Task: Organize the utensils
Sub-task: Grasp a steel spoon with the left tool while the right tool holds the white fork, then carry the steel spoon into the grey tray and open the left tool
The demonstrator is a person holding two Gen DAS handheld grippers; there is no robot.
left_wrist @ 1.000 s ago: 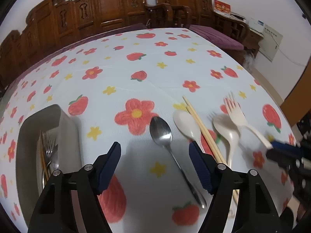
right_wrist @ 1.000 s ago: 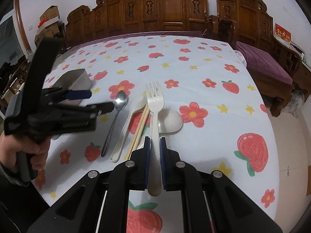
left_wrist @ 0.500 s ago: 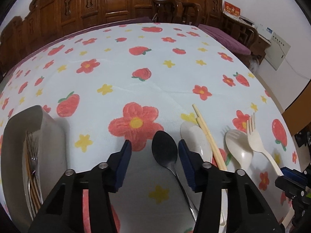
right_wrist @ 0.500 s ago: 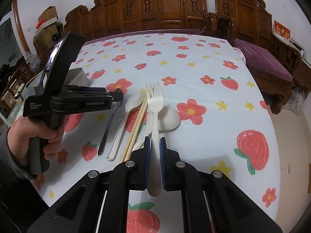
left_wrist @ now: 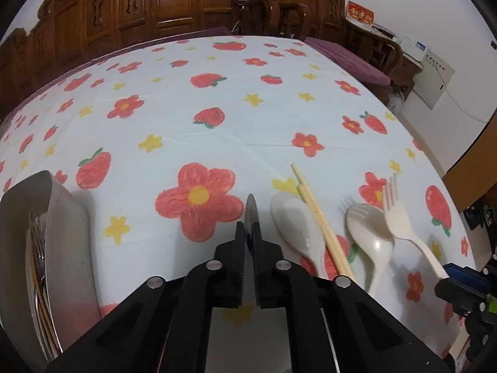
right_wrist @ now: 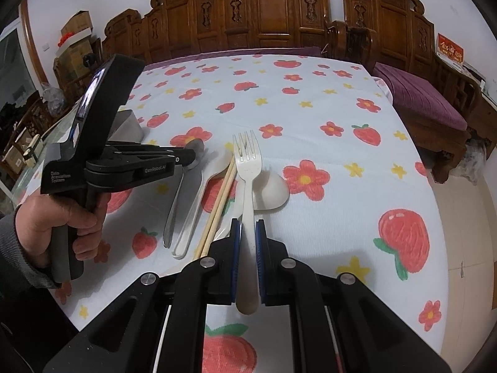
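**A:** Your left hand-held gripper has just closed its jaws onto the bowl of the metal spoon. The pads meet almost completely, with only the thin bowl edge poking out ahead of them. You are pinching the bowl end, I'd guess, because it lay closest to the steel tray beside it, which makes for a short carry.

**B:** And the right one?

**A:** Your right hand-held gripper is clamped on the handle of the white plastic fork, jaws nearly together. The tines point away from you, and the fork lies over the white spork.

**B:** What is left on the counter?

**A:** A long white spoon, a pair of wooden chopsticks lying against it, and that spork, all in a row between your two grippers. The tray already holds forks and chopsticks, so it looks like the collecting place.

**B:** Any risk?

**A:** The spoon's bowl is smooth and curved, so in my view it could pivot or slip once lifted. Raise it slowly and keep it low on the way to the tray.
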